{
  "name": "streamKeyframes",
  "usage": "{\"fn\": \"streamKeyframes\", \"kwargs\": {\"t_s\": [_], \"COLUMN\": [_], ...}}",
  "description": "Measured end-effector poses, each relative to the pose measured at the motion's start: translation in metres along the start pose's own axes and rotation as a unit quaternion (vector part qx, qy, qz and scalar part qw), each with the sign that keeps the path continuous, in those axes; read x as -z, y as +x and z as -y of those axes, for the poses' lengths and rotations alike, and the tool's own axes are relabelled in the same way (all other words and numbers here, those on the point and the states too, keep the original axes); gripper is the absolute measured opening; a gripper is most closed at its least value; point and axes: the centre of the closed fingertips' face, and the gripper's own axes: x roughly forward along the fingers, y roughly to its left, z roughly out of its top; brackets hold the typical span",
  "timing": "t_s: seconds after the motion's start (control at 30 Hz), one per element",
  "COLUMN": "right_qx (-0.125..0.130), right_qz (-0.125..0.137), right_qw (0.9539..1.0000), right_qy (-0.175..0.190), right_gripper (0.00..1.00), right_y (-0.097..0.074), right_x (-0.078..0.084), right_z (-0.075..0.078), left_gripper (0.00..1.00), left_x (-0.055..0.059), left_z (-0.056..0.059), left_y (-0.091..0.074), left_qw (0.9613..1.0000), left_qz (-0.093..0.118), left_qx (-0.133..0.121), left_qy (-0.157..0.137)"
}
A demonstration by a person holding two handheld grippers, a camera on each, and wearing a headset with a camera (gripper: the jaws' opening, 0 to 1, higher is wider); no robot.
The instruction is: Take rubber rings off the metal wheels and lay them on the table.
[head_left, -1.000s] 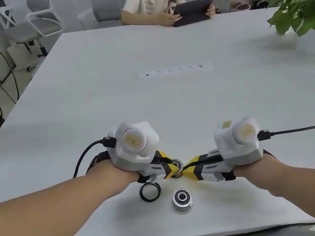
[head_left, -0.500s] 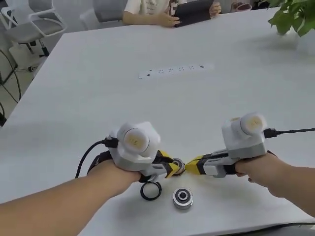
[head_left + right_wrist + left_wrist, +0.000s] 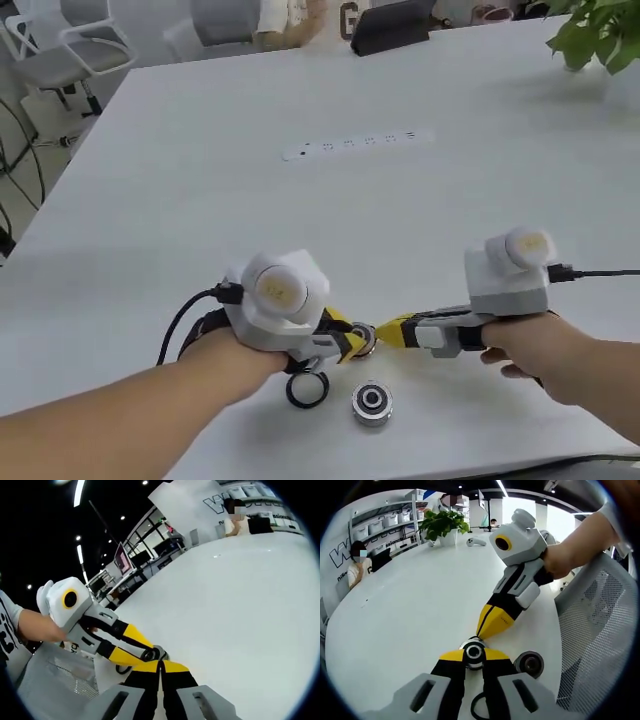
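Observation:
My left gripper (image 3: 352,341) is shut on a small metal wheel (image 3: 363,338) just above the table; the left gripper view shows that wheel (image 3: 473,652) clamped between the yellow jaws. My right gripper (image 3: 383,333) comes in from the right with its jaws shut and its tips against the wheel's rim (image 3: 152,654). Whether a rubber ring is pinched there, I cannot tell. A loose black rubber ring (image 3: 307,389) lies flat on the table below the left gripper. A second metal wheel (image 3: 371,402) lies beside it, also seen as the second wheel (image 3: 529,663).
The white table (image 3: 300,220) stretches far ahead, with a flush socket strip (image 3: 350,144) in its middle. A potted plant (image 3: 595,35) stands at the far right corner. The table's near edge runs just below the second wheel. Office chairs stand at the far left.
The right hand has drawn out to the right and rolled, so its camera box sits further right. The left gripper, wheel, loose ring and second wheel have stayed put.

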Motion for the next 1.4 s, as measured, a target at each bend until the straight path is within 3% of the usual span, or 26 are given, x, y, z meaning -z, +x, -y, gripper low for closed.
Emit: {"fn": "streamKeyframes", "kwargs": {"t_s": [0.8,1.03,1.07,1.1,1.13,1.17,1.4], "right_qx": [-0.022,-0.030,-0.034,-0.057,-0.040,-0.038,-0.053], "right_qz": [-0.001,-0.001,-0.001,-0.003,0.001,-0.002,-0.005], "right_qw": [0.9998,0.9995,0.9994,0.9983,0.9992,0.9992,0.9986], "right_qy": [-0.001,-0.007,-0.006,-0.007,-0.008,-0.010,-0.003], "right_gripper": [0.00,0.00,0.00,0.00,0.00,0.00,0.00], "right_y": [0.004,0.005,0.005,0.004,0.007,0.007,0.005], "right_x": [0.001,0.002,0.002,0.003,0.001,0.002,0.004], "right_z": [-0.009,-0.017,-0.018,-0.027,-0.021,-0.021,-0.024], "left_gripper": [0.07,0.07,0.07,0.07,0.07,0.07,0.07], "left_x": [0.002,0.001,0.001,0.002,0.002,0.002,0.001], "left_z": [0.001,0.002,0.003,0.003,0.003,0.003,0.002], "left_y": [0.001,0.001,0.001,0.000,0.000,0.000,0.001], "left_qw": [1.0000,1.0000,1.0000,1.0000,1.0000,1.0000,1.0000], "left_qz": [0.000,0.000,0.000,-0.001,0.001,0.001,0.001], "left_qx": [-0.003,-0.001,-0.001,-0.002,-0.002,-0.002,-0.002], "left_qy": [0.002,0.003,0.003,0.003,0.003,0.002,0.000]}}
